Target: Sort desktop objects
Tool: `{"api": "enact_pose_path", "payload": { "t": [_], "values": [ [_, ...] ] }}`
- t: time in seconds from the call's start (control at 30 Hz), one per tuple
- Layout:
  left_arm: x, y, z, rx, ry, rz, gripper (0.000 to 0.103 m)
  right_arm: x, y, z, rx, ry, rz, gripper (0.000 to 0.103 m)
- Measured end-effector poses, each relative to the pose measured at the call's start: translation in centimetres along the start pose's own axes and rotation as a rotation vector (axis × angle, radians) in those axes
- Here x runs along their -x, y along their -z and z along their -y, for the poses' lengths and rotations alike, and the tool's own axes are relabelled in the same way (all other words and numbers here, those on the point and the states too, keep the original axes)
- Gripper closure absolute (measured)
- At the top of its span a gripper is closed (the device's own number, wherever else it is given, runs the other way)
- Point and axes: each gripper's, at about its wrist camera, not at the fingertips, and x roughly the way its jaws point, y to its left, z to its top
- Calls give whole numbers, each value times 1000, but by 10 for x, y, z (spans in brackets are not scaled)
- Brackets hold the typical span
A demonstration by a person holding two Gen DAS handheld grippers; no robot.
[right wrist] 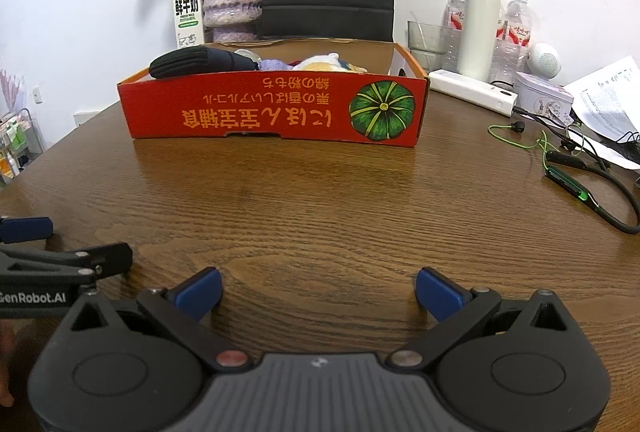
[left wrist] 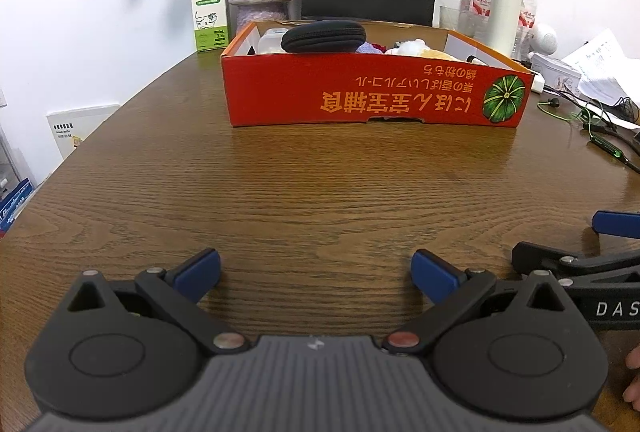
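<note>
**Both tools wide apart, box sitting loaded**

Left tool (left wrist: 316, 270) low over the bare wooden worktop (left wrist: 320, 192), blue fingers (left wrist: 202, 268) spread wide, nothing between them. Right tool (right wrist: 319, 290) right alongside it, same story: spread, empty-handed. Straight ahead, well apart from both, the red cardboard box (right wrist: 256, 108) with the green pumpkin print stands on the worktop. Inside, a black pouch (left wrist: 324, 37) rides up at the left, soft white and purple bits beside it. Off to the right of the box, a green-corded earphone (right wrist: 560, 172) sprawls near some papers.
</note>
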Motion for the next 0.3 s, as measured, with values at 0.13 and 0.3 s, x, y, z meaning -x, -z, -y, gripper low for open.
{"api": "enact_pose_path", "payload": {
  "t": [0.13,0.3],
  "values": [
    [0,0,-1,0,0,0,0,-1,-1,1,2,-2,0,0],
    [0,0,0,1,-1,0,0,-1,-1,0,1,-2,0,0]
  ]
}}
